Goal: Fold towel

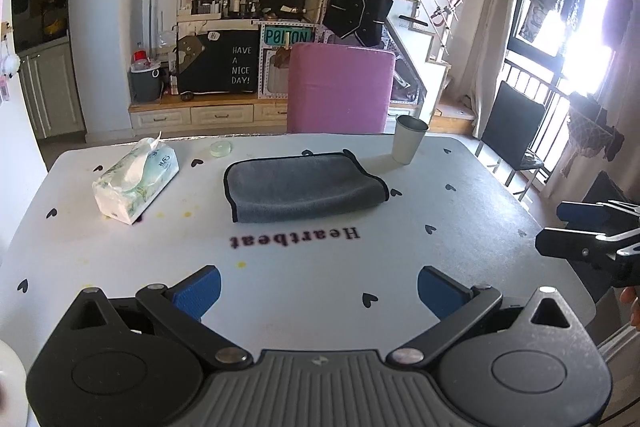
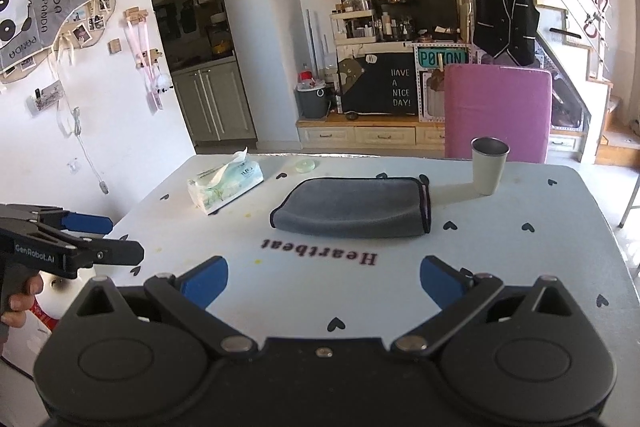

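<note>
the towel (image 1: 304, 187) is seen lying flat on the tabletop (image 1: 480, 195), already doubled over at least once: a rounded fold runs along the edge nearer the cameras, and dark-piped hems are stacked along the far side and one short end. it is judged that one fold is done and either a second fold or a finish is in hand.

landmark: the towel. the cup (image 1: 409, 139) stands just beyond its far right corner, apart from it. the tissue pack (image 1: 136, 181) lies to its left, well apart. a small round lid (image 1: 221, 148) sits beyond its far left corner. the printed word "heartbeat" (image 1: 295, 238) is on the near side of it.

the left gripper (image 1: 319, 289) and right gripper (image 2: 324, 281) are both held back on the near side of the towel, fingers spread wide, nothing between them, no contact with cloth.

the long axis of the towel runs left to right across both views, the folded edge pointing toward the cameras.

the next move, if a further fold is wanted, is judged to call for one short end to be pinched at both corners and carried across to the other short end.
</note>
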Available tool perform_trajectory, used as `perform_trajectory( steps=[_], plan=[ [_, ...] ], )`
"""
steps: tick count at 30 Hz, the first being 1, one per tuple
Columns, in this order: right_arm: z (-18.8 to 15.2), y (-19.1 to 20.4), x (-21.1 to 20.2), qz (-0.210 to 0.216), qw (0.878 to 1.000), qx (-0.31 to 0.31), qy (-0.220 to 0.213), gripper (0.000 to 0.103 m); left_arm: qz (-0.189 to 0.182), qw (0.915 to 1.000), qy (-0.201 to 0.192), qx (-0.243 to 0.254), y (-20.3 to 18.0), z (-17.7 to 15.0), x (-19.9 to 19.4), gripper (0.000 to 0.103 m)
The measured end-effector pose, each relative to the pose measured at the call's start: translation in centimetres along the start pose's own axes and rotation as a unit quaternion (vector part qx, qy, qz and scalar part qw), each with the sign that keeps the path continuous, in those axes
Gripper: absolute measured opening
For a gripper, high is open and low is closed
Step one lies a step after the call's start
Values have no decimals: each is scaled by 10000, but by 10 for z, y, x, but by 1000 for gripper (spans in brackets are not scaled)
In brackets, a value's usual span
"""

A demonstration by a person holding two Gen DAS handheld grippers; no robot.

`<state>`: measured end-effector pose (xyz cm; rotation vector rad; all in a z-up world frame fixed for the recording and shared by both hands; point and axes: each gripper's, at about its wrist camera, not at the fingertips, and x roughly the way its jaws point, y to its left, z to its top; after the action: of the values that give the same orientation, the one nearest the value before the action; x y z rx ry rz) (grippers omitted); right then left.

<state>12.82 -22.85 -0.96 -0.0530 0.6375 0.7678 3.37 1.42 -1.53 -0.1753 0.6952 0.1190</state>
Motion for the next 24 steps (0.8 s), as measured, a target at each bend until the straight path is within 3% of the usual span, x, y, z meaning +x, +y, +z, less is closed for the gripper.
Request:
perform_trajectory(
  steps=[24],
  plan=[
    [-18,10,-13,132,9999,-33,55,102,-128,9999,-37,-81,3,-24,-18,103]
  ],
)
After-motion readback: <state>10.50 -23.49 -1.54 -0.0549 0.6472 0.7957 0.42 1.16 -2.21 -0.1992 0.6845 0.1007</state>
